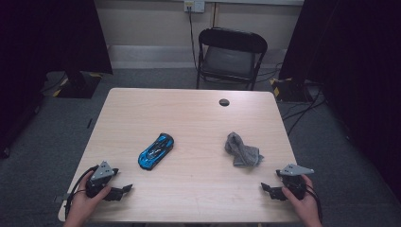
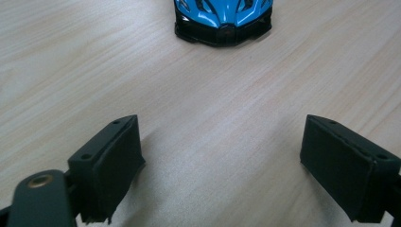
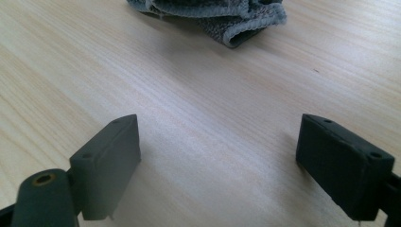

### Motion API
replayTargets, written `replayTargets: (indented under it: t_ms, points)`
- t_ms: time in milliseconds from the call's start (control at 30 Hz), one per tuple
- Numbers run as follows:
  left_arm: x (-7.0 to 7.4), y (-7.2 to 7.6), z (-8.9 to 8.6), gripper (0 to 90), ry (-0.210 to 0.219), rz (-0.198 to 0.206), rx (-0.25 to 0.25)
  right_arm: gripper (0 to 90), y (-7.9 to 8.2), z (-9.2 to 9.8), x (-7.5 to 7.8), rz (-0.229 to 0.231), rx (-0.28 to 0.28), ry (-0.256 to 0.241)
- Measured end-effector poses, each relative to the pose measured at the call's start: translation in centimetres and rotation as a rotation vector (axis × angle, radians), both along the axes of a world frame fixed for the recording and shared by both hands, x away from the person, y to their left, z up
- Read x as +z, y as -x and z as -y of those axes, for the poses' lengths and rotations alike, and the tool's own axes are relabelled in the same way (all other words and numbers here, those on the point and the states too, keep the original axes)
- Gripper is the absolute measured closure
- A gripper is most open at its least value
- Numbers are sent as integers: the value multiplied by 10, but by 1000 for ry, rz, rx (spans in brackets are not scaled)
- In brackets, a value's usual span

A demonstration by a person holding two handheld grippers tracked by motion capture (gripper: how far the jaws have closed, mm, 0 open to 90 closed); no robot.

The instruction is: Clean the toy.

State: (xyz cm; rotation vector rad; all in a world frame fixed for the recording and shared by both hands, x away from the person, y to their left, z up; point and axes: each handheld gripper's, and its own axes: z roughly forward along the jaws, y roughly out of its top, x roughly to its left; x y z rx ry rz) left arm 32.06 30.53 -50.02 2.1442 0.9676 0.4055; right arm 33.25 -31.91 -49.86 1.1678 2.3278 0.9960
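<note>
Toy car (image 1: 155,151): blue with black trim, glossy, centre-left of the table (image 1: 198,198), nose toward 7 o'clock. In the left gripper view only its front end (image 2: 223,19) is in frame, rest cut off at 12 o'clock. Grey cloth (image 1: 242,151), crumpled, sits at 3 o'clock from the car, well apart; its far part is cropped in the right gripper view (image 3: 217,14). Left gripper (image 1: 121,191): jaws wide apart, empty, on the near edge. Right gripper (image 1: 269,189): same, jaws apart, nothing held.

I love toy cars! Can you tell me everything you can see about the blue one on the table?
The toy car is bright blue with black trim, a dark cabin and a low, sleek sports-car shape; it looks like glossy plastic or metal. It sits flat on its wheels on the wooden table, left of the middle, turned at a slant. One black-trimmed end points toward the left gripper. Nothing touches it but the table.
</note>
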Motion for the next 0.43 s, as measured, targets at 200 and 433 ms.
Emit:
replayTargets:
  t_ms: [200,433]
  points:
    - [0,0,1,97,-8,0,12,134,1,0,-1,12,-11,-7]
    - [-1,1,2,61,-14,-9,14,133,1,0,-1,12,-10,-7]
